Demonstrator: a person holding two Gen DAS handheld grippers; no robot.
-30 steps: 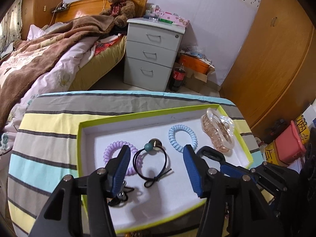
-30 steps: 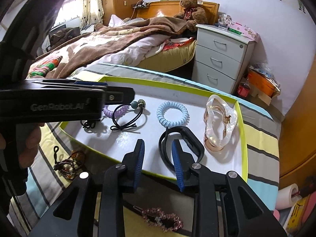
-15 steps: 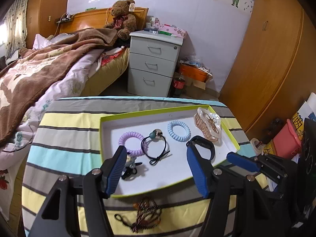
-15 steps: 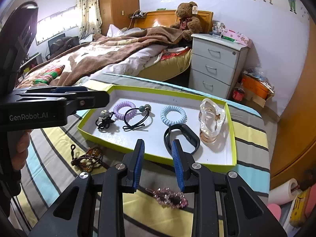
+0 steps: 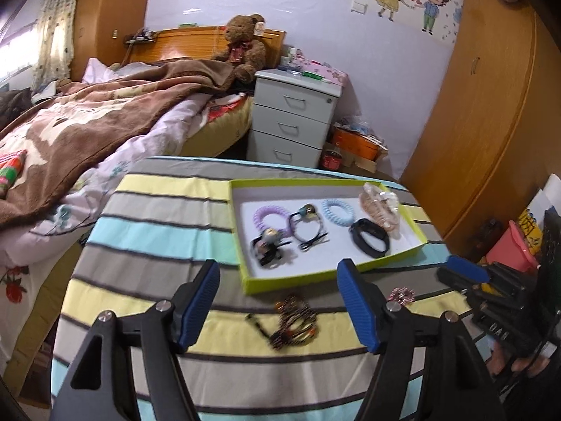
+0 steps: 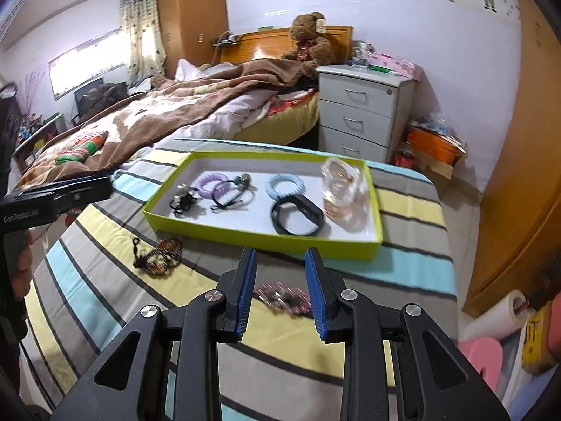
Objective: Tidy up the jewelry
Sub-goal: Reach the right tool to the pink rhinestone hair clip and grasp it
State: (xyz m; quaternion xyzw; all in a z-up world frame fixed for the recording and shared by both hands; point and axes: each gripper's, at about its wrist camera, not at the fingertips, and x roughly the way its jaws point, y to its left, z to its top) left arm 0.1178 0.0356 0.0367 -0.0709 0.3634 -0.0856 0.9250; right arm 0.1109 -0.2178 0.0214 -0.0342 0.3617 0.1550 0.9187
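Observation:
A green-rimmed white tray (image 5: 326,275) (image 6: 259,240) on the striped table holds a purple coil tie (image 5: 267,214), a black beaded tie (image 5: 306,226), a blue coil tie (image 6: 282,186), a black band (image 6: 297,216), a clear claw clip (image 6: 339,189) and a small dark clip (image 6: 182,200). A brown beaded bracelet (image 5: 293,322) (image 6: 159,258) and a pink sparkly clip (image 6: 282,296) (image 5: 401,294) lie on the cloth in front of the tray. My left gripper (image 5: 278,296) is wide open and empty above the bracelet. My right gripper (image 6: 280,286) is open and empty over the pink clip.
The striped tablecloth (image 5: 157,231) covers the table. Behind stand a bed with a brown blanket (image 6: 182,105), a grey drawer unit (image 5: 292,119) and a wooden wardrobe (image 5: 491,105). A paper roll (image 6: 505,312) and pink bin (image 5: 510,249) sit low at right.
Both grippers have pulled back and up from the tray toward the near table edge. The black band stays in the tray. The right gripper has opened wider.

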